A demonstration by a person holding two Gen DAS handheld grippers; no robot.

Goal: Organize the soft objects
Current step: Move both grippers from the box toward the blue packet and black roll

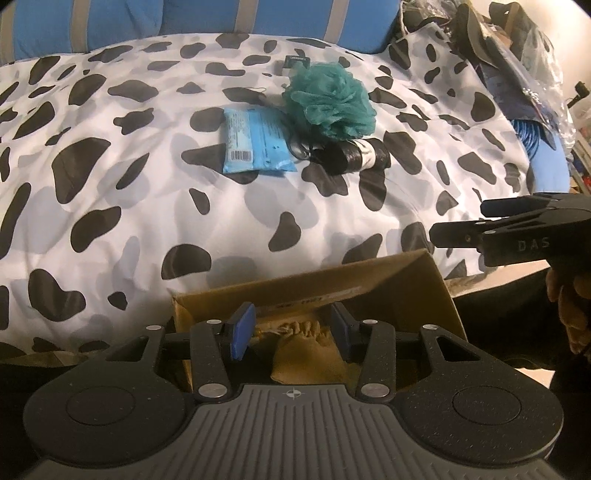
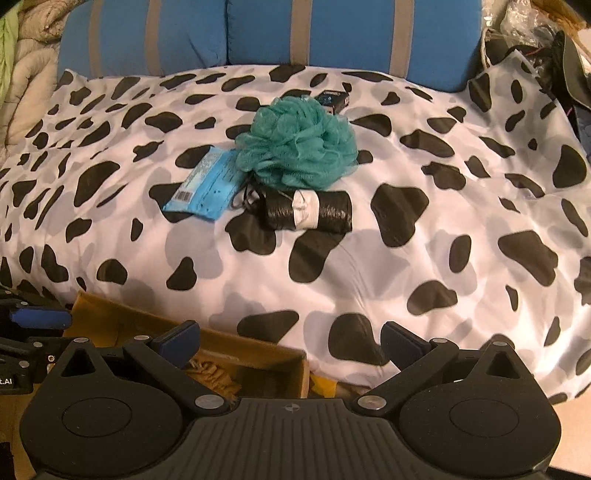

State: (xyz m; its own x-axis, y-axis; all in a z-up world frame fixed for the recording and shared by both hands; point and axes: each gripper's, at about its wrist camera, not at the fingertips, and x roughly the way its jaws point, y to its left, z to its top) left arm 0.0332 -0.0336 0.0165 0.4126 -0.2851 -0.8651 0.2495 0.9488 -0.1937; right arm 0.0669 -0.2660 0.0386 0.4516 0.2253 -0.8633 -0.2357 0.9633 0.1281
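A teal mesh bath pouf lies mid-bed on the cow-print cover. Beside it are a light blue packet and a black roll of bags with a white band. An open cardboard box stands at the bed's near edge, and a tan drawstring pouch lies inside it. My left gripper hovers open over the box, with its pads clear of the pouch. My right gripper stands wide open and empty just right of the box.
The cow-print cover spreads over the whole bed. Blue cushions with grey stripes back it. A small dark box sits behind the pouf. Bags and cables are piled at the far right.
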